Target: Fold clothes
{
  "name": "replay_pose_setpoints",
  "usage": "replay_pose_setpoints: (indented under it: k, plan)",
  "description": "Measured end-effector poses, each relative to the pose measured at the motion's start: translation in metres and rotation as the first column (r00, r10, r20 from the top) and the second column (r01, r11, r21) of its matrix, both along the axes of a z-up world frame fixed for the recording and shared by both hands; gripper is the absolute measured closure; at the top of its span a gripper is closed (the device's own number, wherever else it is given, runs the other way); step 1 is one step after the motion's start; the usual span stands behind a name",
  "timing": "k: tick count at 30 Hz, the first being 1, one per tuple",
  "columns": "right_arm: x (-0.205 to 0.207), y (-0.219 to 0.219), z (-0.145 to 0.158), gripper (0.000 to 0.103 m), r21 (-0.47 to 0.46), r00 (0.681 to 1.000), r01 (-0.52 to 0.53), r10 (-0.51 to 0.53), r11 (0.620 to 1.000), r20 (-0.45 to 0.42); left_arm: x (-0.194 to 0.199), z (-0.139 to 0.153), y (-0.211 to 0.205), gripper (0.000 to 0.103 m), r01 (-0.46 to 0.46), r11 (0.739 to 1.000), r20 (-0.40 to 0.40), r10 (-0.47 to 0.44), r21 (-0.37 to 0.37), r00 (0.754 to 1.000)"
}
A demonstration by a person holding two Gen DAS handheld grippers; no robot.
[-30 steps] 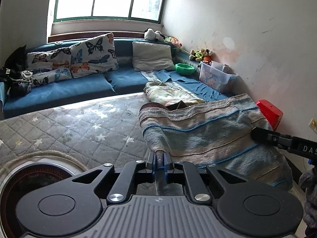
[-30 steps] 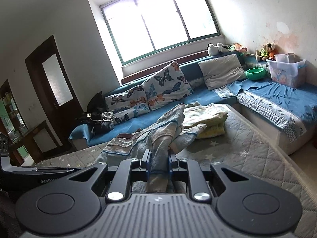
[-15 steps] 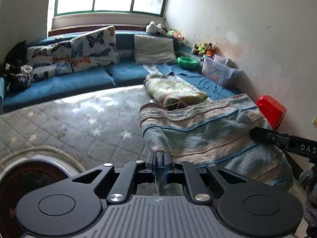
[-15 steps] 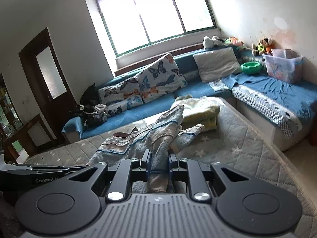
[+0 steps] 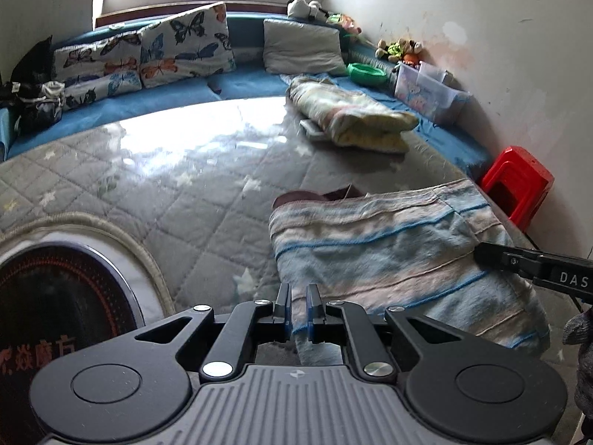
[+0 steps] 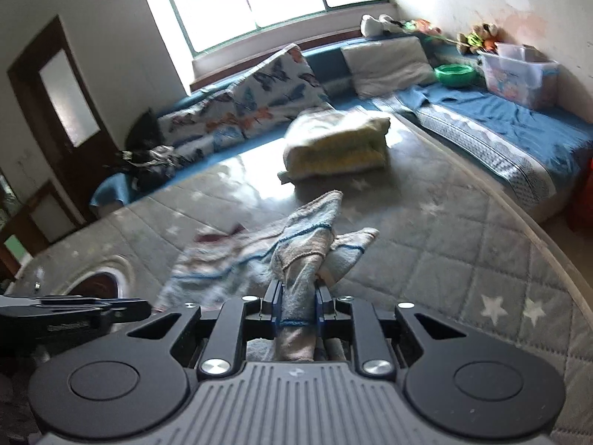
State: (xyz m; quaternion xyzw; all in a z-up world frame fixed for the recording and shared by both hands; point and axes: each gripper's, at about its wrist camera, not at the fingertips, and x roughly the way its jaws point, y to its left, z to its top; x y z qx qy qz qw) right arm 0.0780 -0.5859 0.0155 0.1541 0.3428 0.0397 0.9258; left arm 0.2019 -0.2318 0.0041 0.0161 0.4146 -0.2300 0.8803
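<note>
A striped pale-blue and cream garment (image 5: 393, 259) hangs stretched between my two grippers, low over the grey quilted mattress (image 5: 178, 193). My left gripper (image 5: 298, 307) is shut on its near left corner. My right gripper (image 6: 296, 307) is shut on a bunched edge of the same garment (image 6: 300, 244). The right gripper's fingers (image 5: 519, 263) show at the garment's right edge in the left wrist view. The left gripper's fingers (image 6: 74, 304) show at lower left in the right wrist view. A dark maroon patch (image 5: 300, 197) shows at the garment's far edge.
A folded yellow-and-pastel blanket (image 5: 352, 118) lies further back on the mattress. A blue sofa with butterfly cushions (image 5: 148, 52) runs behind. A red stool (image 5: 519, 181), a clear plastic box (image 5: 426, 92) and a green bowl (image 5: 365, 74) stand right. A dark round emblem (image 5: 55, 319) marks the mattress's near left.
Both grippers have tilted down and lowered the garment toward the mattress. More mattress shows, and the folded blanket is now clear of the garment. Both grips have held.
</note>
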Motion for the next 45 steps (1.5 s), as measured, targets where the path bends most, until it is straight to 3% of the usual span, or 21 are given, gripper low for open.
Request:
replay_pose_setpoints:
  k: [3, 7, 12, 20, 35, 40, 45]
  plan:
    - [-0.001, -0.004, -0.007, 0.077, -0.011, 1.000, 0.022, -0.022, 1.000, -0.019, -0.004, -0.002, 0.006, 0.094, -0.001, 1.000, -0.011, 0.000, -0.008, 1.000]
    - [-0.010, -0.008, -0.003, 0.077, -0.040, 0.999, 0.040, -0.040, 0.998, 0.002, -0.020, 0.000, 0.008, 0.093, 0.044, 0.999, -0.003, -0.044, -0.021, 0.999]
    - [-0.031, 0.001, 0.009, 0.077, -0.042, 0.999, -0.017, 0.020, 0.999, 0.050, -0.051, 0.000, 0.005, 0.093, 0.138, 0.990, 0.023, -0.138, -0.022, 0.990]
    - [-0.070, 0.036, -0.009, 0.069, -0.212, 0.991, -0.123, 0.130, 0.970, 0.018, -0.088, -0.010, 0.005, 0.093, 0.207, 0.978, 0.090, -0.210, 0.039, 0.974]
    - [-0.090, 0.037, -0.015, 0.063, -0.216, 0.995, -0.089, 0.097, 0.972, 0.024, -0.102, -0.026, 0.033, 0.086, 0.157, 0.986, 0.068, -0.161, 0.059, 0.985]
    - [-0.091, 0.045, -0.012, 0.060, -0.200, 0.994, -0.092, 0.102, 0.976, 0.043, -0.107, -0.020, 0.043, 0.086, 0.127, 0.992, 0.059, -0.129, 0.025, 0.990]
    - [-0.093, 0.054, -0.007, 0.056, -0.182, 0.992, -0.096, 0.109, 0.979, 0.067, -0.108, -0.017, 0.037, 0.071, 0.127, 0.992, 0.065, -0.129, 0.024, 0.990]
